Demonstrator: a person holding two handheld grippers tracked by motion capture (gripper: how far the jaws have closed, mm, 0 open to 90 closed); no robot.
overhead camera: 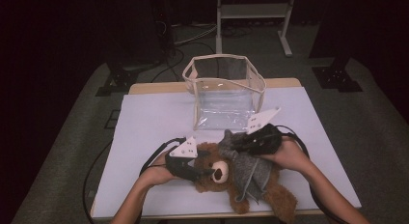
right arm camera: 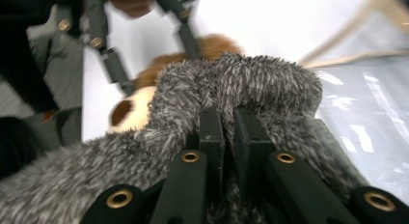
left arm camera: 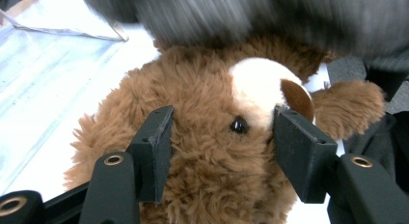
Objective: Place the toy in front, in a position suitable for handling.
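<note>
A brown teddy bear (overhead camera: 217, 175) lies on its back near the table's front edge, partly covered by a grey fuzzy garment (overhead camera: 251, 168). My left gripper (overhead camera: 205, 172) is at the bear's head. In the left gripper view its jaws (left arm camera: 224, 118) stand wide open on either side of the bear's face (left arm camera: 202, 175), touching the fur. My right gripper (overhead camera: 238, 146) is above the bear's chest, shut on a bunched fold of the grey garment (right arm camera: 260, 84); its jaws (right arm camera: 227, 113) are nearly together, with fabric between them. The bear's snout (right arm camera: 130, 110) peeks out beyond the fold.
A clear plastic bag (overhead camera: 224, 89) with beige trim stands open at the table's far middle, just behind the bear. The pale table cover (overhead camera: 144, 127) has bare room to the left and right. Cables trail from both grippers; a metal stand (overhead camera: 251, 16) is on the floor behind.
</note>
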